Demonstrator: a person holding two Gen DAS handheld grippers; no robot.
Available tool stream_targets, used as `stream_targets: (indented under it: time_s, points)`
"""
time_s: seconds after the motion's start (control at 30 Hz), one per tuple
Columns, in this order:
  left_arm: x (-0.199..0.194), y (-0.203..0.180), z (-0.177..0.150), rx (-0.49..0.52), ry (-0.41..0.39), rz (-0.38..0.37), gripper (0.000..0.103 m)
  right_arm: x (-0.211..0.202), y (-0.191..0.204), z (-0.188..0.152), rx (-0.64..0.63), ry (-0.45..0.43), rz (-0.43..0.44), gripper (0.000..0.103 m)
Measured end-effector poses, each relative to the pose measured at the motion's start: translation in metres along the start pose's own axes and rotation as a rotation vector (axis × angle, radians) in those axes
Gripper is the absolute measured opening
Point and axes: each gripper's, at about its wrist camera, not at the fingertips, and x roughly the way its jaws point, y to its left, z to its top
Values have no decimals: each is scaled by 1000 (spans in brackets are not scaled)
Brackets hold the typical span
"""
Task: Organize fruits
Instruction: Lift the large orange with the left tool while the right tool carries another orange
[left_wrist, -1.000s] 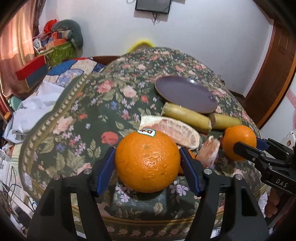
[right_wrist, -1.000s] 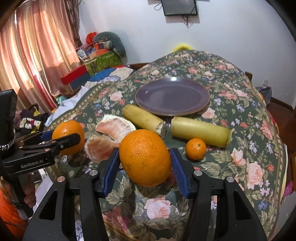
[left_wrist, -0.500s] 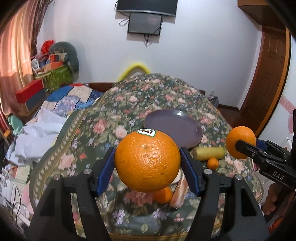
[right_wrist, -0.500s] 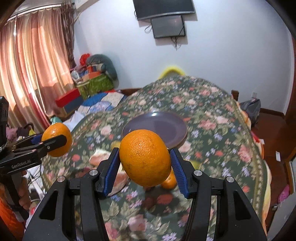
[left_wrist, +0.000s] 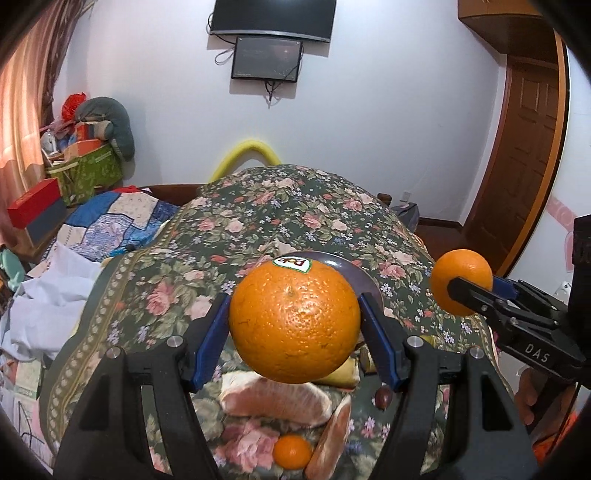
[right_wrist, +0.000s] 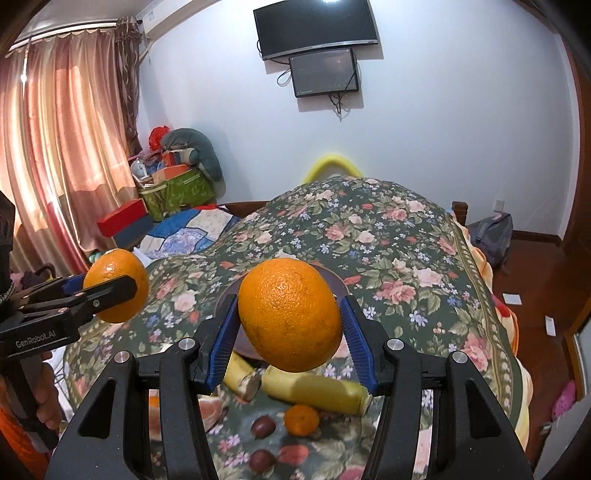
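Observation:
My left gripper (left_wrist: 294, 332) is shut on a large orange (left_wrist: 294, 321) with a sticker on top, held in the air above the floral table. My right gripper (right_wrist: 290, 332) is shut on a second, sticker-less orange (right_wrist: 290, 319), also aloft. Each view shows the other gripper off to the side with its orange: the right gripper (left_wrist: 471, 290) and the left gripper (right_wrist: 110, 290). A purple plate (left_wrist: 356, 275) lies on the table, mostly hidden behind the held oranges.
On the tablecloth (right_wrist: 369, 236) below lie pomelo segments (left_wrist: 277, 400), two yellow stalk pieces (right_wrist: 317, 393), a small tangerine (right_wrist: 301, 419) and dark round fruits (right_wrist: 263, 427). A cluttered bed (left_wrist: 110, 218) stands left, and a wooden door (left_wrist: 524, 155) right.
Both grippers have risen with their oranges. The loose fruits have slid down toward the bottom of both views, and the plate has gone behind the held oranges.

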Motion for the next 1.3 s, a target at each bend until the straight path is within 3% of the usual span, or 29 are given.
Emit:
stream_targets:
  time_s: [0.43,0.87,1.3]
  points:
    - [75,9,13,1,91,-18,68,57,-13,-1,-5,74,11,52]
    - [141,20,14,40,226,-38,68,113,-22,-8,-17,208,38,52]
    - [177,20,10,53,339,-51,68,140,-14,-12,-78,286,38,52]
